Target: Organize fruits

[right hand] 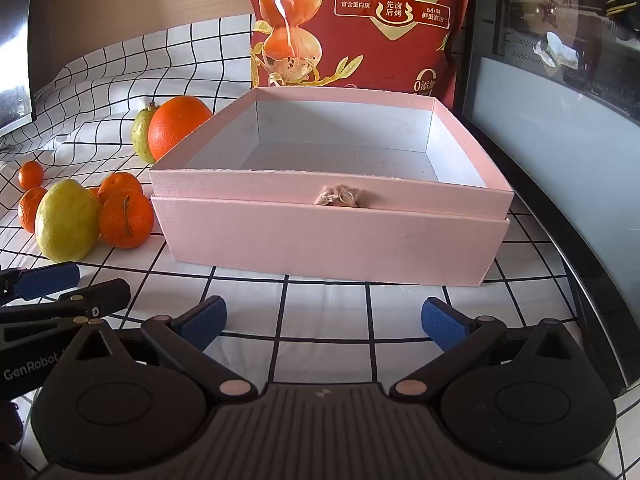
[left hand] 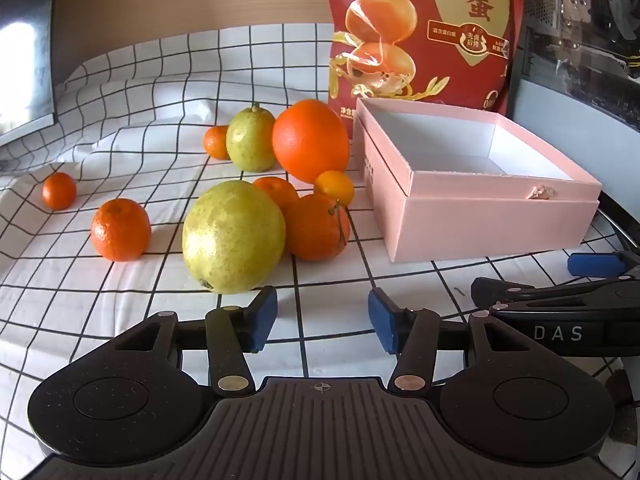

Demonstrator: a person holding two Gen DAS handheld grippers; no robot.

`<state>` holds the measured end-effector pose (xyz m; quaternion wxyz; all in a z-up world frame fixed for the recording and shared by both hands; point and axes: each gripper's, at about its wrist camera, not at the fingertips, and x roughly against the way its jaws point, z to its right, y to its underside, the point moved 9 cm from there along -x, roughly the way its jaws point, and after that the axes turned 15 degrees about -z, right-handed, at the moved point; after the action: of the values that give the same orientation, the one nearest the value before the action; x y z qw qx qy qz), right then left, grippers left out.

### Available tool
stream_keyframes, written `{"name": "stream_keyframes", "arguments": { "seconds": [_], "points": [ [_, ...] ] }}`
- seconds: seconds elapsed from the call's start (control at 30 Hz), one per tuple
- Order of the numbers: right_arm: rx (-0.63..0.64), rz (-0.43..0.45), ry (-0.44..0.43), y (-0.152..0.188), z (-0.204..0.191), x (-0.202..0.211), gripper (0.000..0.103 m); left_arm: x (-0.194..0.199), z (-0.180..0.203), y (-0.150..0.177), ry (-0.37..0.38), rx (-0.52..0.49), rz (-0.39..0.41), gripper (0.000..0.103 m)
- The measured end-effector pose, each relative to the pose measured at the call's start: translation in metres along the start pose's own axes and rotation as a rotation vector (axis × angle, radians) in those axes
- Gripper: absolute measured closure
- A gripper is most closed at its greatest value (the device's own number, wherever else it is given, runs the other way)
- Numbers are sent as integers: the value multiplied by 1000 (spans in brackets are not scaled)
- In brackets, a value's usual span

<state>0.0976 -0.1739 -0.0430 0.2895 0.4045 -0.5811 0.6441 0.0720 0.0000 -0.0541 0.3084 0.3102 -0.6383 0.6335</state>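
Observation:
Fruits lie on a checked cloth: a big yellow-green pear [left hand: 233, 236], a smaller pear [left hand: 251, 139], a large orange [left hand: 310, 145], several mandarins such as one [left hand: 120, 229] at left, and a small kumquat [left hand: 334, 187]. An open, empty pink box [left hand: 476, 216] stands to their right; it fills the right wrist view [right hand: 332, 236]. My left gripper [left hand: 322, 320] is open and empty, just short of the big pear. My right gripper [right hand: 324, 322] is open and empty in front of the box.
A red snack bag [left hand: 424, 32] stands behind the box. A dark glass-fronted appliance [right hand: 560, 92] is at the right. A monitor edge [left hand: 24, 48] is at the far left. The cloth [left hand: 160, 92] is rumpled at the back left.

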Motion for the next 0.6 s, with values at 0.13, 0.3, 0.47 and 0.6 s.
{"name": "stream_keyframes", "arguments": {
  "seconds": [0.13,0.3,0.47,0.6],
  "points": [
    [1,-1,1,0,0,0,0,0,0,0,2,2,0,47],
    [1,-1,1,0,0,0,0,0,2,0,1,1,0,47],
    [1,-1,1,0,0,0,0,0,0,0,4,3,0,47],
    [1,-1,1,0,0,0,0,0,0,0,4,3,0,47]
  ]
}}
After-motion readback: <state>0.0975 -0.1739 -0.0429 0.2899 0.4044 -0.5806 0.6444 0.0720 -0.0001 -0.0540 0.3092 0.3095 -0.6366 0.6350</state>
